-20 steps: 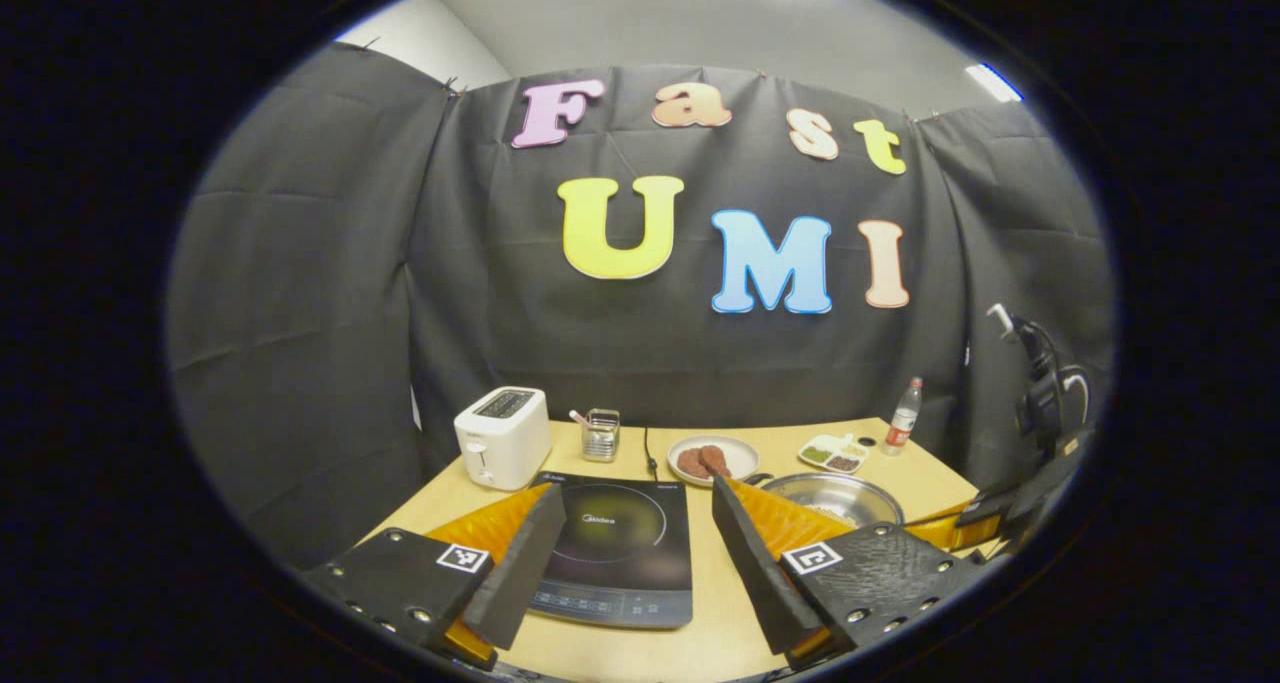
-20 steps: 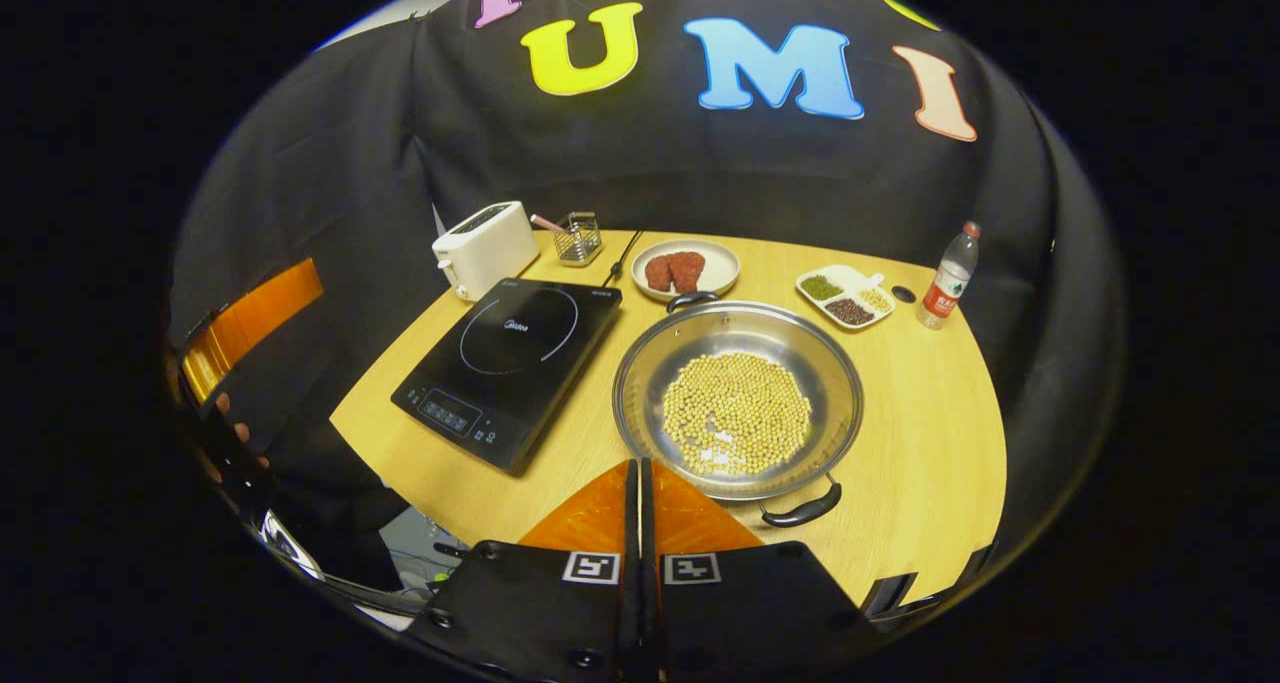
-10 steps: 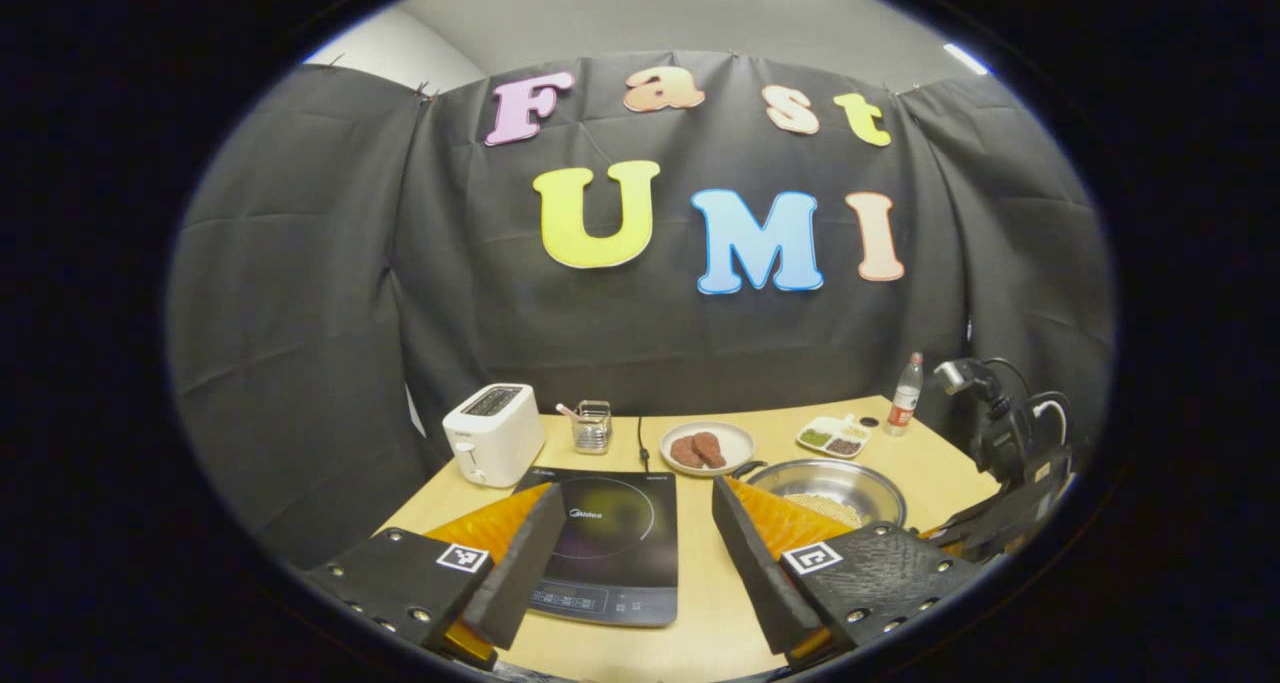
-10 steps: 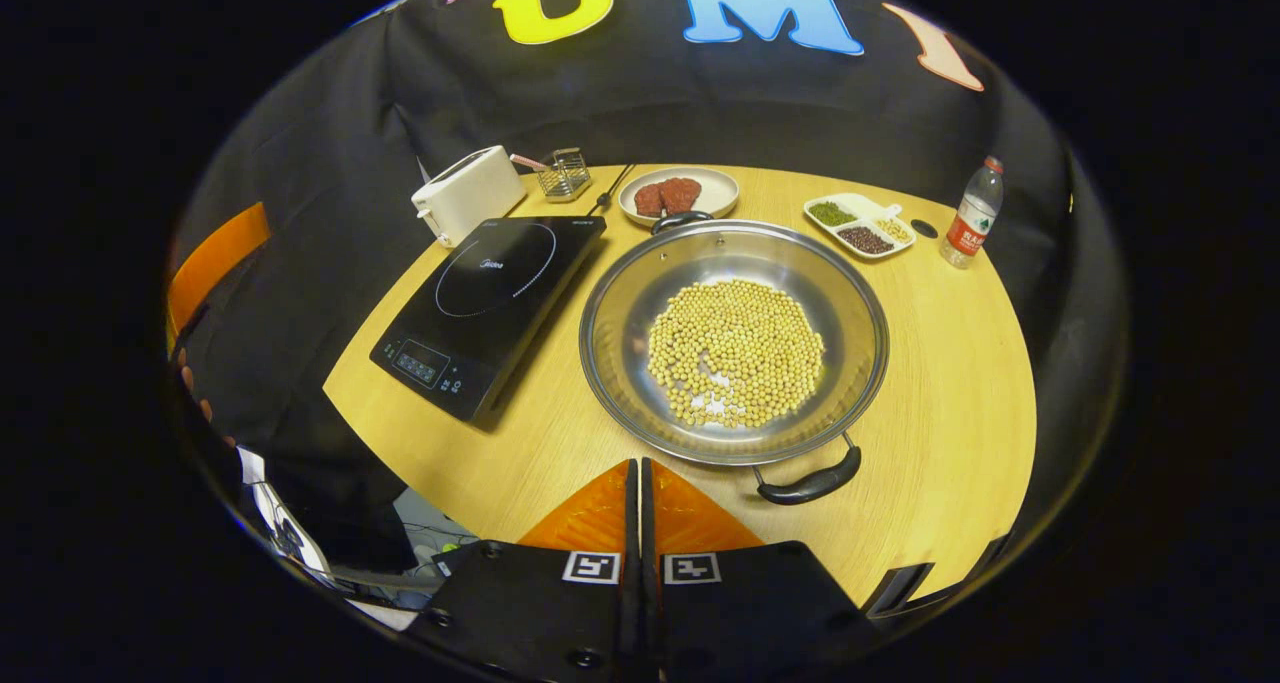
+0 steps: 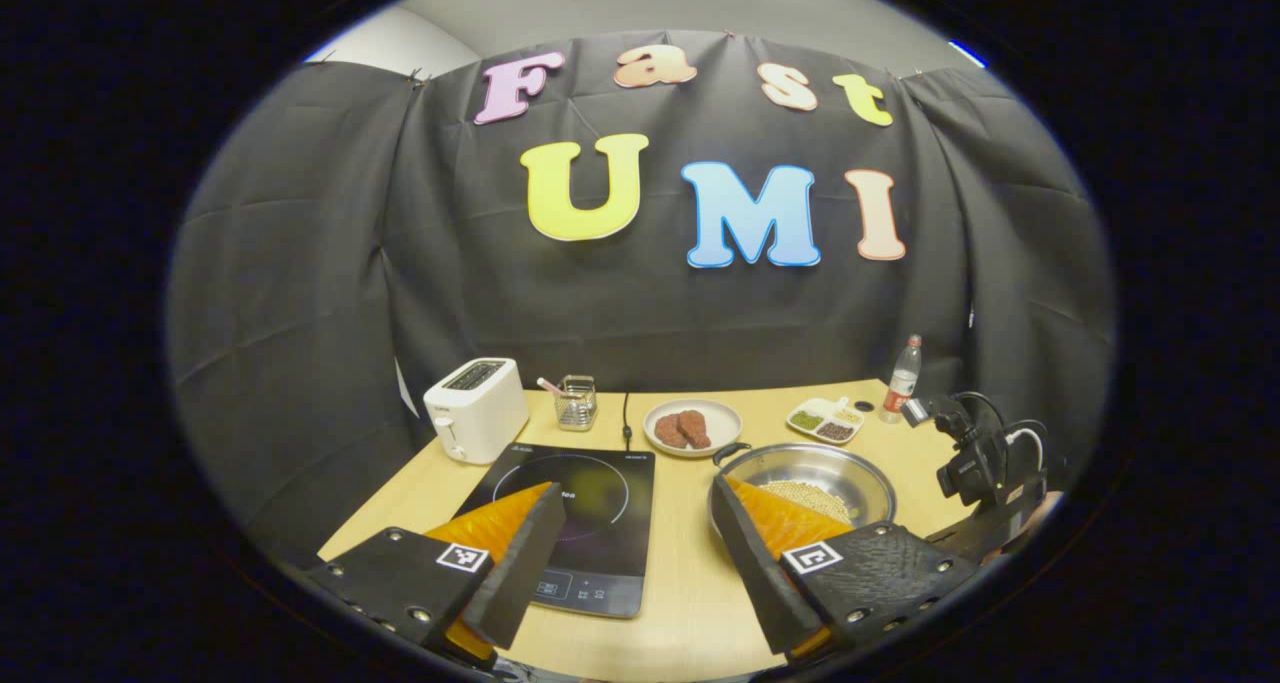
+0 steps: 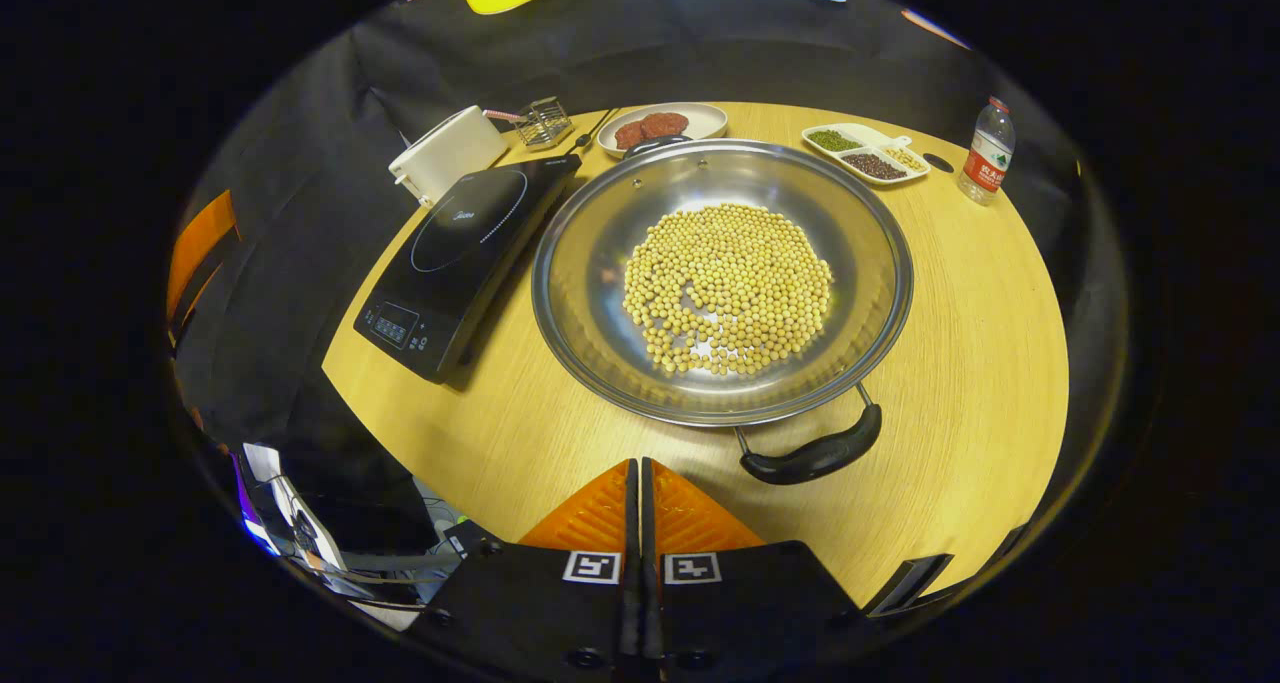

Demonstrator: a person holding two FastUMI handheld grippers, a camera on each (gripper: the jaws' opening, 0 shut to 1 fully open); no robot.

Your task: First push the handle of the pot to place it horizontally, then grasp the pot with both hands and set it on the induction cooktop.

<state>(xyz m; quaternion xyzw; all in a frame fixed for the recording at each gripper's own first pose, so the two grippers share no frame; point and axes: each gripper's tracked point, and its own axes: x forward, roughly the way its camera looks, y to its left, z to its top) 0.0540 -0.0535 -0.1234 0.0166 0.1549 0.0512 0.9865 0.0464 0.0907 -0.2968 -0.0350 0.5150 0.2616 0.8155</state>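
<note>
**Pot of beans sits beside the cooktop as two grippers hover at the table's near edge**

A steel pot (image 6: pixel 720 283) holding a layer of pale beans (image 6: pixel 728 288) rests on a round wooden table (image 6: pixel 980 363), just right of a black induction cooktop (image 6: pixel 465 253) and not on it. The pot's near handle (image 6: pixel 812 455) points toward the table's front edge, skewed a little to the right; its far handle (image 6: pixel 655 144) lies close to a plate of meat patties (image 6: pixel 660 123).

In the right gripper view, the right gripper (image 6: pixel 640 523) hangs above the near rim of the table with its fingers pressed together, holding nothing, a bare strip of tabletop between it and the near handle.

In the left gripper view, the left gripper (image 5: pixel 635 553) has its fingers spread wide, framing the cooktop's right edge and an open strip of wood between cooktop and pot.

Along the far edge stand a white toaster (image 5: pixel 475 421), a small wire basket (image 5: pixel 577 405), a divided dish of seeds (image 6: pixel 868 153) and a water bottle (image 6: pixel 986 150). Bare tabletop lies to the pot's right.
</note>
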